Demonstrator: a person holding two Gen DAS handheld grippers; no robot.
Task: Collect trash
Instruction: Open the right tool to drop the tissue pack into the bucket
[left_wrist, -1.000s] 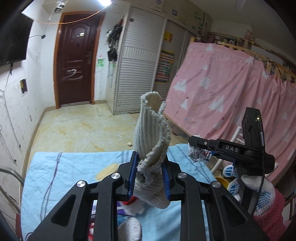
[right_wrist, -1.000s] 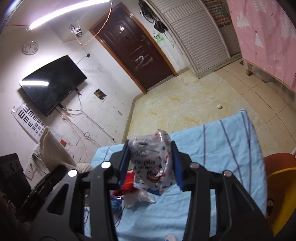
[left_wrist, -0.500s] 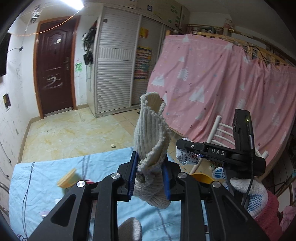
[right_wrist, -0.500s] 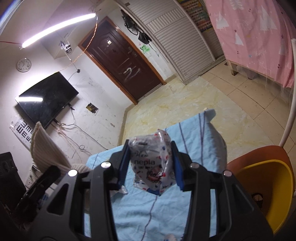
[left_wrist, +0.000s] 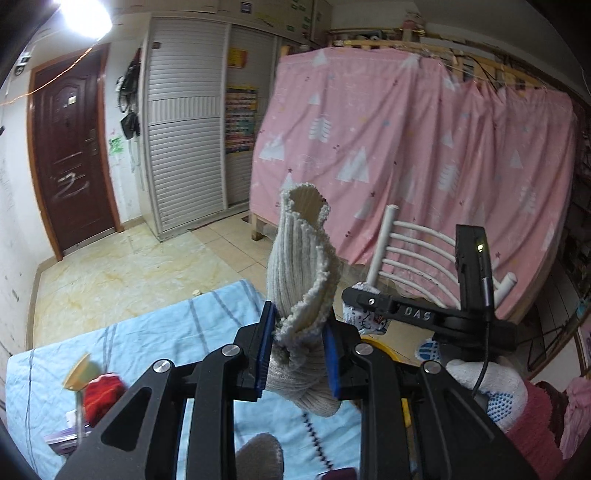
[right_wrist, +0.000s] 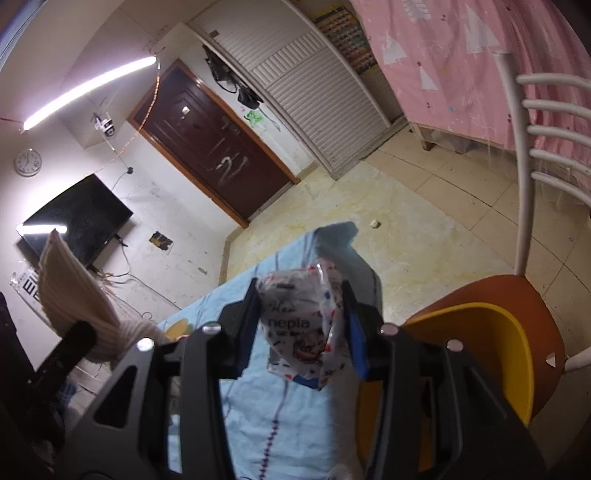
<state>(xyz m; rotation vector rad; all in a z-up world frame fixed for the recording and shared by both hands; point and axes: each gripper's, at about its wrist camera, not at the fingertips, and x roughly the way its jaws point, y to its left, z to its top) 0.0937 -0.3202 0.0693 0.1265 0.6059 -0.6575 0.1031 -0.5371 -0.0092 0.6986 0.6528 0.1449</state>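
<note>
My left gripper is shut on a cream knitted sock that stands up between the blue pads. The sock also shows at the left of the right wrist view. My right gripper is shut on a crumpled "nepia" tissue pack wrapper, held above the right edge of the light blue tablecloth. In the left wrist view the right gripper is to the right, over a yellow bin. The yellow bin sits on an orange chair seat, right of the wrapper.
On the blue cloth at the left lie a red crumpled item and a yellow piece. A white chair back and a pink curtain stand to the right. A small scrap lies on the floor.
Both grippers have swung to the right with their loads. The yellow bin and white chair have come into view, and the wrapper is now close beside the bin.
</note>
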